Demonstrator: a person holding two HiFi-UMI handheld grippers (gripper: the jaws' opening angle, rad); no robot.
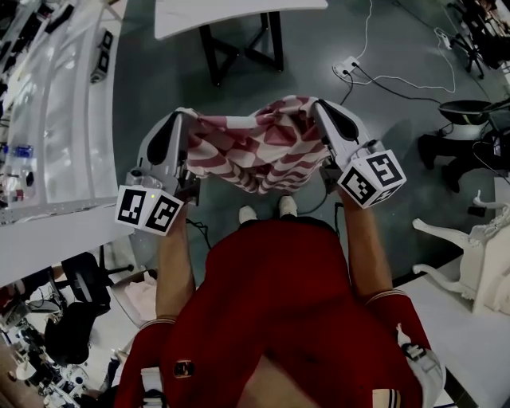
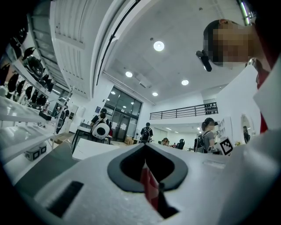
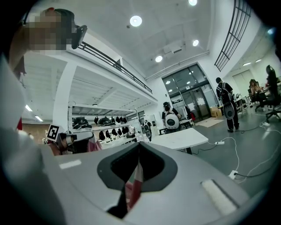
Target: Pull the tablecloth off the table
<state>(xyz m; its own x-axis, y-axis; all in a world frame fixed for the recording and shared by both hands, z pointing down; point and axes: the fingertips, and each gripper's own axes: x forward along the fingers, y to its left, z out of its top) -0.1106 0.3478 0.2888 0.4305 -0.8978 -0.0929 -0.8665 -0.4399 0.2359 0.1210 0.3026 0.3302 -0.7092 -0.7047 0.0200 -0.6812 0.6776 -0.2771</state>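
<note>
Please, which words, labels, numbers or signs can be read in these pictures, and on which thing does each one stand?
No readable text anywhere.
Left cube and right cube: black-and-white square codes only, no letters.
Emblem on the red shirt: too small to read.
Tablecloth: red and white pattern, no print.

- A large open lab or workshop hall: a high white ceiling with round lights (image 2: 158, 45) and a balcony railing (image 2: 184, 110) at three o'clock in the left gripper view.
- Shelves (image 3: 101, 121) of dark helmets at nine o'clock in the right gripper view, glass doors (image 3: 193, 99) at two.
- In the head view, a white table (image 1: 231, 12) at twelve o'clock and a power strip (image 1: 347, 66) with cables on the grey floor (image 1: 159, 72) at one.
</note>
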